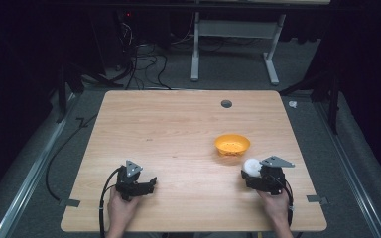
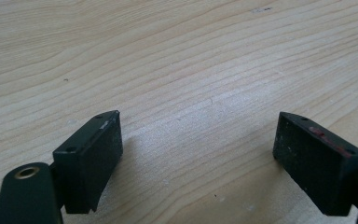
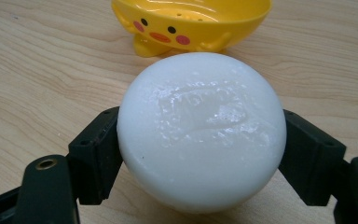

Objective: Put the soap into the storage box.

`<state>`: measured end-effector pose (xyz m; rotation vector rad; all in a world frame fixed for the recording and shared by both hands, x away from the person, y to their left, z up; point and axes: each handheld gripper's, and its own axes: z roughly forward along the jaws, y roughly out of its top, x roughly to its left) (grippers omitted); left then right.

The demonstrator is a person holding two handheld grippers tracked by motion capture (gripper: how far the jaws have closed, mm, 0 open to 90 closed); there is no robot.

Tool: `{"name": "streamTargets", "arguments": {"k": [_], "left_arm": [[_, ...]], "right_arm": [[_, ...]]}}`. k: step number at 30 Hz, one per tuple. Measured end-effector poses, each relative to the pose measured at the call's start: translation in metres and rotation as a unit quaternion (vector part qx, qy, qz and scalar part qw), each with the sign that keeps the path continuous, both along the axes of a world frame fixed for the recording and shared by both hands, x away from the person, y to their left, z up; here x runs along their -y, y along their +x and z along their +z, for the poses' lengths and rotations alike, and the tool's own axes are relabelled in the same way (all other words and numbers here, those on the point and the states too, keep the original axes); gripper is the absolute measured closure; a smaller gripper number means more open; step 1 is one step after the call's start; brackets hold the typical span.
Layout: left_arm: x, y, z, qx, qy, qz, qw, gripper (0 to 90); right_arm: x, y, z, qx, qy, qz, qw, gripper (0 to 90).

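A: Item 1, right tongs (image 3: pixel 200 154). Condition?

B: Clamped on a white round soap bar (image 3: pixel 200 130), 1 black pad on each flank, the embossed face turned toward the camera. In the high view the bar (image 1: pixel 251 165) sits at the front of the right tongs (image 1: pixel 250 171), low over the desk (image 1: pixel 178 129), near its right front part.

A: Item 2, the dish.

B: 1 yellow soap dish (image 3: pixel 191 23) with a duck face, 2 pink cheeks and small feet, standing on the desk just beyond the bar. From above, the dish (image 1: pixel 232 144) lies just beyond and slightly left of the bar; whether they touch, I cannot tell.

A: Item 3, left tongs (image 2: pixel 198 158).

B: Spread wide, nothing between the 2 pads, bare wood grain beneath. In the high view they (image 1: pixel 151 184) rest near the desk's left front, held by the left hand (image 1: pixel 121 210), well apart from bar and dish.

A: Item 4, surroundings.

B: 1 dark round hole (image 1: pixel 226 103) in the desk's far side; cables (image 1: pixel 144 64) on the floor beyond.
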<state>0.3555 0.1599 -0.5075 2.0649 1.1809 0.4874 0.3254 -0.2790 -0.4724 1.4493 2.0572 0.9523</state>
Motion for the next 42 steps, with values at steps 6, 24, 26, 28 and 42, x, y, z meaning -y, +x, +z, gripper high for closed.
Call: {"name": "streamTargets", "arguments": {"k": [6,24,26,28,42], "left_arm": [[0.000,0.000,0.000,0.000,-0.001,-0.001,1.0000,16.1],[0.000,0.000,0.000,0.000,0.001,-0.002,1.0000,15.9],[0.000,0.000,0.000,0.000,0.000,-0.001,1.0000,15.9],[0.000,0.000,0.000,0.000,0.000,-0.001,1.0000,15.9],[0.000,0.000,0.000,0.000,0.000,-0.001,1.0000,15.9]], "right_arm": [[0.000,0.000,0.006,0.008,0.009,0.010,0.9999,23.8],[-0.014,0.003,0.026,0.020,0.010,0.040,0.9990,23.8],[-0.015,0.003,0.027,0.021,0.012,0.040,0.9989,23.8],[-0.016,0.005,0.030,0.022,0.010,0.045,0.9987,23.8],[-0.023,0.017,0.042,0.027,0.021,0.055,0.9979,23.7]]}}
